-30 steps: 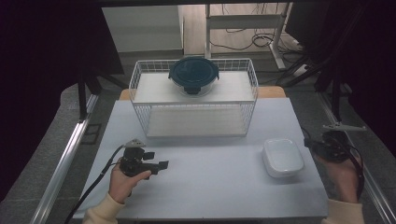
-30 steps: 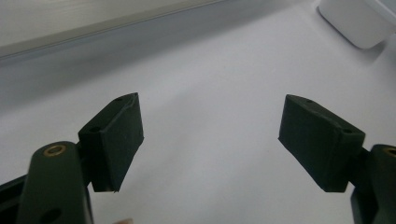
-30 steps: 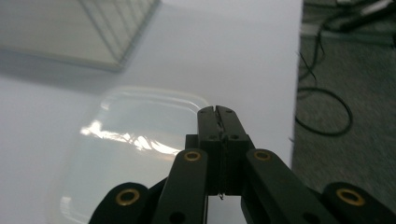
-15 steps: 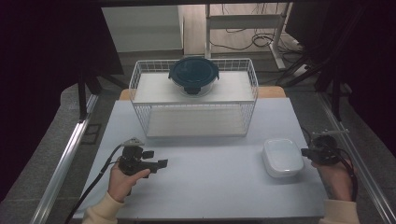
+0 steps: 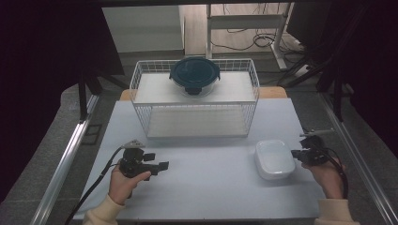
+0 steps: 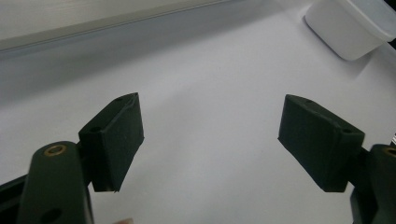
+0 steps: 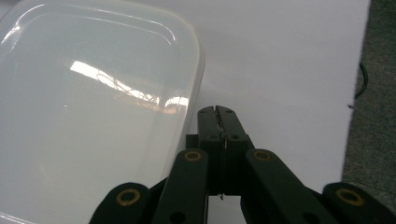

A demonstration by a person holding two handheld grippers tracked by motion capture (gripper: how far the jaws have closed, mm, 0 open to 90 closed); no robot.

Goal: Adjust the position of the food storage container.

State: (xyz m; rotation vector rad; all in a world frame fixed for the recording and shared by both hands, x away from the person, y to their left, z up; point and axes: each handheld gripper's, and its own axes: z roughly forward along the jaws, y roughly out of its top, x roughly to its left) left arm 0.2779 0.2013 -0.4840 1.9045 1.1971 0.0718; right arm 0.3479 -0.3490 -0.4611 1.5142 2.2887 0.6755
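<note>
White lidded container (image 5: 275,159) sits on the counter (image 5: 206,187), in front of the wire basket's (image 5: 195,105) right end, not touching it. My right gripper (image 5: 294,153) is just beside the container's right edge, jaws pressed shut on nothing; in the right gripper view the tips (image 7: 217,114) sit just off the lid rim (image 7: 198,70). My left gripper (image 5: 162,165) is well to the container's left, jaws wide open and empty, aimed toward it (image 6: 348,25).

Handling guess: light thin plastic, looks empty, smooth and glossy, so slippery. Walls would flex if squeezed hard. Best hold is across the rim lip or opposite short sides. Shut jaws can't grasp, only nudge; a push would likely slide it left.

Room: open counter to the container's left and front. Counter's right edge is close behind my right gripper, little margin there. The basket with the dark-lidded bowl (image 5: 194,75) on top blocks the far side.
</note>
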